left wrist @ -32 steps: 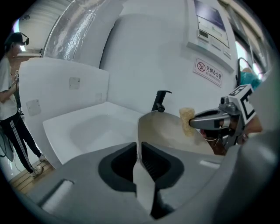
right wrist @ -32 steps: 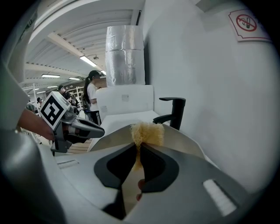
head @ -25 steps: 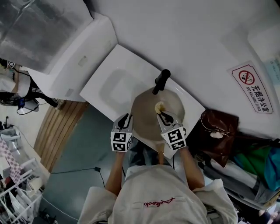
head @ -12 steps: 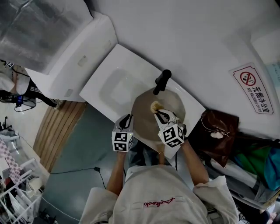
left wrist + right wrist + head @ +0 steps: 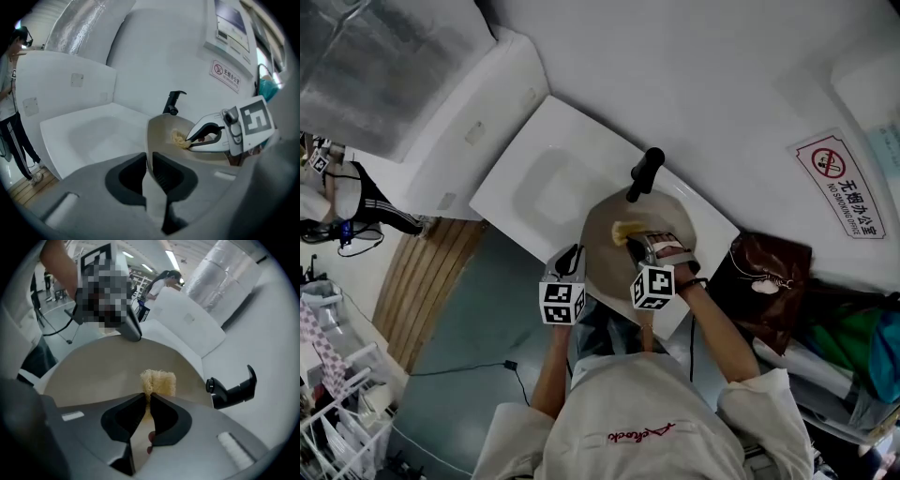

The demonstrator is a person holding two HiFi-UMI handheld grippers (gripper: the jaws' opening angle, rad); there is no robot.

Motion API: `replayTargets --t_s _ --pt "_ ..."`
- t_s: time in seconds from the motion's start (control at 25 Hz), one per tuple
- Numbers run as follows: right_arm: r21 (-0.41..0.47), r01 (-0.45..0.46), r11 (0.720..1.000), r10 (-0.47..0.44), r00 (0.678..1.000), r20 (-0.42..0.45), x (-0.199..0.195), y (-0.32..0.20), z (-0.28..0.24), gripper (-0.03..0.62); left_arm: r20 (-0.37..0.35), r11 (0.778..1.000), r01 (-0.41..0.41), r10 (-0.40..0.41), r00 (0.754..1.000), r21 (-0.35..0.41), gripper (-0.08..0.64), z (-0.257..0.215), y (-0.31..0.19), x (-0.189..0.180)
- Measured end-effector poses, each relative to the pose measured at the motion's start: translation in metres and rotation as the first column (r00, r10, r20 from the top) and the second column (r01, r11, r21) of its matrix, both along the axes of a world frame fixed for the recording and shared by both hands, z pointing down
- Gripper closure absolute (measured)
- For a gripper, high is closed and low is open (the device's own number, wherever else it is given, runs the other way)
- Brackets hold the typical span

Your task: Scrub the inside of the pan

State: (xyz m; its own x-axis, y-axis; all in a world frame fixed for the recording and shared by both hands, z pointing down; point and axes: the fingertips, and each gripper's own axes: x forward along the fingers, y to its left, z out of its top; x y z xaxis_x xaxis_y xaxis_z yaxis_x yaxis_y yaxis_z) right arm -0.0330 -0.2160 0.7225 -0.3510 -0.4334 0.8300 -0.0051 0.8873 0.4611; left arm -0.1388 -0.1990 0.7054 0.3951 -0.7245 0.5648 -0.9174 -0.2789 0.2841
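Right tongs [image 5: 149, 398], pinching the scrub pad [image 5: 158, 382], sweep left across the pan [image 5: 605, 269] vs 1 s ago, left tongs [image 5: 149, 161] clamped on its rim, so scrubbing's under way.

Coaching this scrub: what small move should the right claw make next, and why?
Probably drag the pale yellow fibrous scrub pad across the inside of the round beige pan: the right claw pinches it there, while the left claw clamps the rim.

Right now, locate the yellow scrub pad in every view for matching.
Head view: scrub pad at centre, inside the pan, at the right gripper's tips.
Left gripper view: scrub pad right of centre, in the pan.
Right gripper view: scrub pad centre, between the jaws.
Shared landmark: the black handle.
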Motion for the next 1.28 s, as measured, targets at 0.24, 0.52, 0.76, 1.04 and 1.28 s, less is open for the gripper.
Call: replayTargets --t_s 0.24,0.52,0.76,1.04,1.28 --pt "0.057 0.130 0.990 -0.117 0.974 -0.192 -0.001 -0.006 0.023 0.551 -0.004 1.000 -0.001 0.001 1.000 -0.001 0.515 0.001 0.000 0.001" --pt "0.041 0.161 0.986 -0.147 0.961 -0.235 -0.020 -0.012 0.034 0.549 -0.004 1.000 0.000 0.000 1.000 -0.004 0.515 0.001 0.000 0.002" --pt "0.042 0.203 0.978 -0.186 0.947 -0.261 -0.034 -0.010 0.044 0.549 -0.004 1.000 -0.004 0.004 1.000 -0.007 0.515 0.000 0.000 0.002" --pt "0.061 0.181 0.982 -0.156 0.944 -0.292 -0.036 -0.024 0.051 0.549 -0.007 1.000 -0.005 0.005 1.000 -0.014 0.515 0.001 0.000 0.001" --pt "0.057 0.132 0.990 -0.110 0.949 -0.296 -0.024 -0.034 0.051 0.549 -0.009 1.000 -0.006 0.006 1.000 -0.014 0.515 0.001 0.000 0.001"
